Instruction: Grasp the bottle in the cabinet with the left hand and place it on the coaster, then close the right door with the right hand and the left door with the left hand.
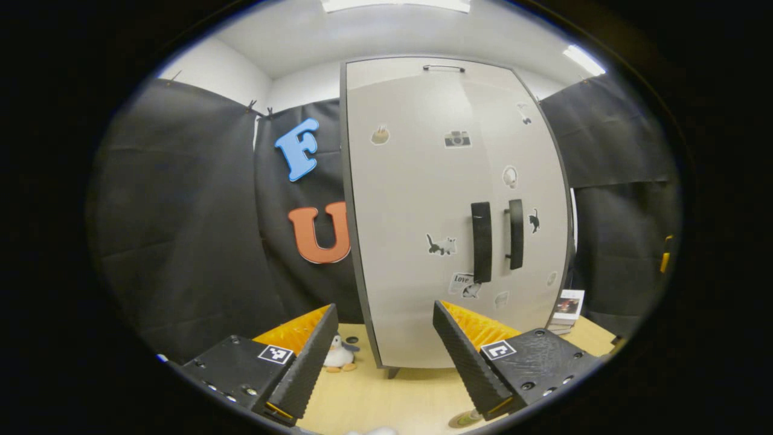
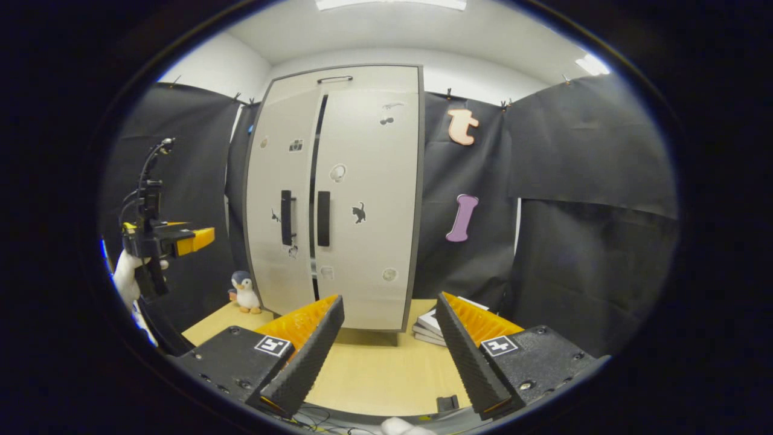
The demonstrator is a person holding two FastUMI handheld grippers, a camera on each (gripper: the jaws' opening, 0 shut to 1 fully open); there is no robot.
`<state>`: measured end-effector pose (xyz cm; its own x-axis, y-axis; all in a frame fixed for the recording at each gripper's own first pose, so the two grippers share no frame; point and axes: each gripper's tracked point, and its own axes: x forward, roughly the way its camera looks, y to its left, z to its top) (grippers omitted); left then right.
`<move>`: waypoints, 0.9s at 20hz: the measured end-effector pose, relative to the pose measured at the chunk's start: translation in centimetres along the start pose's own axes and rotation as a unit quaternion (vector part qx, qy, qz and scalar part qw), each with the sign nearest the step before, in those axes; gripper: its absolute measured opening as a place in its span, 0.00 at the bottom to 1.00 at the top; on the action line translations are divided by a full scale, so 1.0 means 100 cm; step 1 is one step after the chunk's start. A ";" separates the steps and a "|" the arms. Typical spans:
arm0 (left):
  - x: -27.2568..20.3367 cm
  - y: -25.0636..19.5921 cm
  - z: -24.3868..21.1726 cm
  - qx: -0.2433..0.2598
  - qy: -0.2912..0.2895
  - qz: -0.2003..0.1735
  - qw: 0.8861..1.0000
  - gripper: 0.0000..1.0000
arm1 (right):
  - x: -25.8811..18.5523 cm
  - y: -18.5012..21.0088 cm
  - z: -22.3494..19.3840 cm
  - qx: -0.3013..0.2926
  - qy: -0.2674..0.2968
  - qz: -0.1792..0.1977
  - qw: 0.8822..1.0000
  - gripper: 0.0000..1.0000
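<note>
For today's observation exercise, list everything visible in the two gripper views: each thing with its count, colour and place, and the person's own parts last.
Cabinet: one, pale grey, on the table, both doors about shut.
Door handles: two, black, at the doors' meeting edges.
Stickers: several, on the doors.
Toy penguin: one, white and dark, left of the cabinet.
Books: small stack, right of the cabinet.
Table: one, light wood.
Left gripper: open, empty.
Right gripper: open, empty.
Hand: one, white-gloved, holding the left gripper.

Pale wooden table [image 2: 368,374], cabinet [image 2: 338,199] standing at its 12 o'clock, toy penguin [image 2: 244,292] beside the cabinet at 10 o'clock, stack of books [image 2: 430,326] at 2 o'clock, touching the tabletop.
</note>
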<state>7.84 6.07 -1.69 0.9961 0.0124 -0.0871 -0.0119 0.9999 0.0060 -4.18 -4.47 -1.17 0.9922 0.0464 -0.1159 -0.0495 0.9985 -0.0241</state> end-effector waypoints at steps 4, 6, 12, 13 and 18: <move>-0.026 -0.001 0.007 -0.007 -0.007 0.006 1.000 0.97 | 0.004 0.000 0.004 0.006 -0.009 -0.009 1.000 0.99; -0.041 -0.004 0.008 -0.007 -0.011 0.007 1.000 0.98 | 0.008 0.001 0.004 0.007 -0.011 -0.012 1.000 0.99; -0.085 -0.008 -0.004 -0.004 -0.011 0.020 1.000 0.97 | 0.013 0.009 0.005 0.003 -0.025 -0.015 1.000 0.99; -0.093 -0.009 -0.010 -0.005 -0.007 0.023 1.000 0.97 | 0.013 0.011 0.005 0.001 -0.028 -0.016 0.999 0.99; -0.112 -0.010 -0.036 0.002 0.009 0.032 0.999 0.97 | 0.015 0.021 -0.001 0.005 -0.036 -0.016 0.999 0.99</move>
<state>-3.60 4.98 -4.31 0.9915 0.0770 -0.1053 -0.0756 0.9970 0.0169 -2.82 -2.32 -1.45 0.9990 0.0160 -0.0429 -0.0167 0.9997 -0.0169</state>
